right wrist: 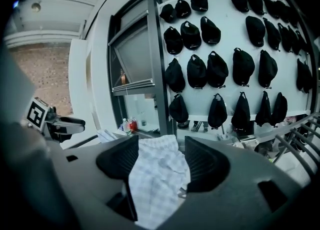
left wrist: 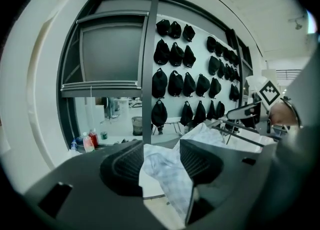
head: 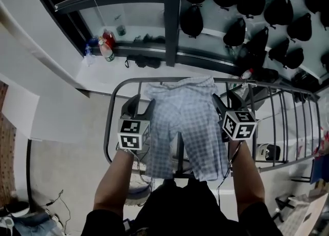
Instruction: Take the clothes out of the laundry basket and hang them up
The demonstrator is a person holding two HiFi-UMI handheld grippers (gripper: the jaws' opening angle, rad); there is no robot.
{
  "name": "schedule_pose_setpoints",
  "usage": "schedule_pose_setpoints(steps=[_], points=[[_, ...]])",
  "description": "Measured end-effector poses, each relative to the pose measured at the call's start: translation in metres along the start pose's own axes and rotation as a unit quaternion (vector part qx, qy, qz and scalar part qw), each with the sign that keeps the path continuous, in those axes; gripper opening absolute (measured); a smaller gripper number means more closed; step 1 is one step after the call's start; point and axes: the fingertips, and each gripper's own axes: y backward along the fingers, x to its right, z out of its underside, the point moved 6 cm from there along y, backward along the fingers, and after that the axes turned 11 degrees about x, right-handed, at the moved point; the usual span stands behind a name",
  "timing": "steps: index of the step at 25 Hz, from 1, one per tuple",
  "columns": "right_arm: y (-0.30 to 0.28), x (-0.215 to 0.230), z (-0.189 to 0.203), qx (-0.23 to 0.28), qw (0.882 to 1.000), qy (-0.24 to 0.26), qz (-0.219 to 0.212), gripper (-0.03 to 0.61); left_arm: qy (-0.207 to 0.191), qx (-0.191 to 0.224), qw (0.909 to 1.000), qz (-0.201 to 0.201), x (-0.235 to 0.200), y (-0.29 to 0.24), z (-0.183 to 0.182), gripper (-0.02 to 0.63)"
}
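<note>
no readable text, labels, brands or numbers

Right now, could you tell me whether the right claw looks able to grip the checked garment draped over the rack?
Probably yes: the right claw stands open with the checked garment lying between its jaws, and nothing else seems to block them.

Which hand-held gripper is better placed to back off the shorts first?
The right hand-held gripper: jaws wide apart, shorts loose between. The left hand-held gripper sits narrower on bunched cloth, maybe gripping.
</note>
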Motion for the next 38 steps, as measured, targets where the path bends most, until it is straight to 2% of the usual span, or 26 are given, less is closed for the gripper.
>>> schedule_pose_setpoints(steps=[2, 4, 8, 9, 10, 11, 14, 17, 23, 30, 38], points=[[0.009, -0.006, -0.009, 0.014, 1.0, 0.004, -0.003, 0.272, -0.002, 0.015, 0.9999, 0.003, 0.002, 0.006, -0.006, 0.215], [0.02, -0.011, -0.019, 0.031, 0.999, 0.008, -0.006, 0.201, -0.004, 0.027, 0.9996, 0.008, 0.006, 0.011, -0.012, 0.187], [0.041, -0.021, -0.035, 0.061, 0.998, 0.013, -0.006, 0.118, 0.0, 0.04, 0.9989, 0.024, 0.016, 0.024, -0.025, 0.152], [0.046, -0.023, -0.038, 0.067, 0.998, 0.015, -0.005, 0.085, 0.0, 0.046, 0.9986, 0.027, 0.018, 0.027, -0.029, 0.14], [0.05, -0.025, -0.041, 0.072, 0.997, 0.017, -0.006, 0.023, 0.001, 0.052, 0.9982, 0.029, 0.02, 0.03, -0.033, 0.118], [0.054, -0.028, -0.043, 0.077, 0.997, 0.018, -0.01, 0.009, 0.001, 0.059, 0.9978, 0.03, 0.021, 0.033, -0.038, 0.101], [0.065, -0.037, -0.049, 0.088, 0.996, 0.015, -0.029, 0.006, 0.002, 0.077, 0.9966, 0.031, 0.026, 0.044, -0.049, 0.038], [0.074, -0.044, -0.057, 0.099, 0.994, 0.009, -0.053, 0.006, 0.003, 0.09, 0.9955, 0.03, 0.032, 0.052, -0.059, 0.017], [0.093, -0.045, -0.075, 0.123, 0.987, 0.01, -0.099, 0.005, 0.001, 0.1, 0.9947, 0.021, 0.058, 0.066, -0.072, 0.011], [0.12, -0.033, -0.084, 0.135, 0.978, 0.01, -0.158, 0.005, 0.0, 0.104, 0.9946, -0.01, 0.108, 0.083, -0.083, 0.012], [0.156, -0.015, -0.077, 0.136, 0.965, -0.003, -0.226, 0.005, -0.014, 0.097, 0.9929, -0.068, 0.169, 0.126, -0.081, 0.012]])
